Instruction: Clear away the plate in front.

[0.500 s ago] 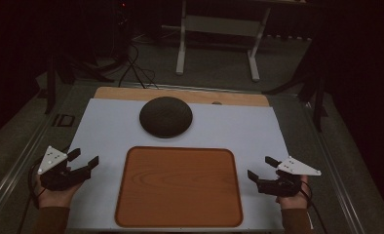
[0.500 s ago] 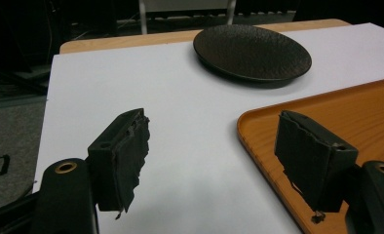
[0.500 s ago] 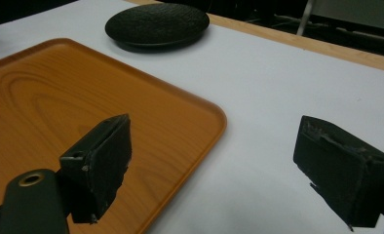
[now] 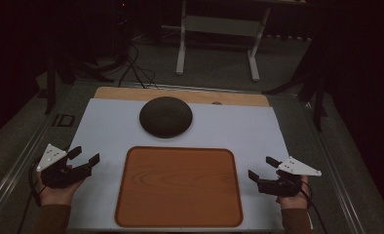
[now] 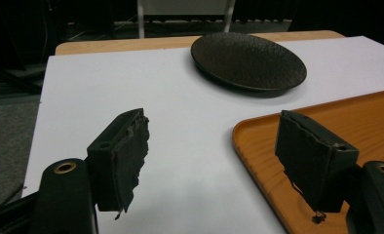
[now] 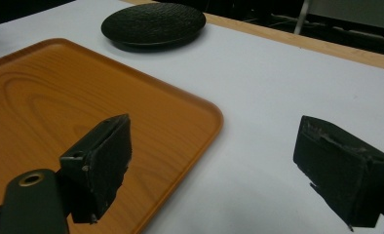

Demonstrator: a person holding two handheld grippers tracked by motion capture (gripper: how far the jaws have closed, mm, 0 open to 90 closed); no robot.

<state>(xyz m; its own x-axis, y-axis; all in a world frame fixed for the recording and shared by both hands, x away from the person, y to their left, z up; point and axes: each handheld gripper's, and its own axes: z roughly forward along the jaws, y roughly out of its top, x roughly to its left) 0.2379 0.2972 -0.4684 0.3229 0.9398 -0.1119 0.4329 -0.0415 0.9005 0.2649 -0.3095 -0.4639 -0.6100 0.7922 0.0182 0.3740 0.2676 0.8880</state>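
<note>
An empty wooden tray [image 4: 178, 187] lies at the front middle of the white table top [image 4: 248, 131]. Behind it rests a dark round plate [image 4: 165, 116], upside down. A hand holds my left gripper [image 4: 85, 156] left of the tray, open, with nothing between its jaws. In the left gripper view the jaws frame the tray's corner [image 5: 278, 141] and the plate [image 5: 248, 61] lies beyond. On the tray's right, my right gripper [image 4: 262, 168] is open too and empty. The right gripper view has the tray [image 6: 58, 102] at the left and the plate [image 6: 153, 23] far off.
A wooden strip [image 4: 180, 94] runs along the table's far edge. Behind it stands a white metal frame [image 4: 217, 29] on the dark floor, with cables [image 4: 131, 68] to its left. Metal rails [image 4: 14, 165] border the table on both sides.
</note>
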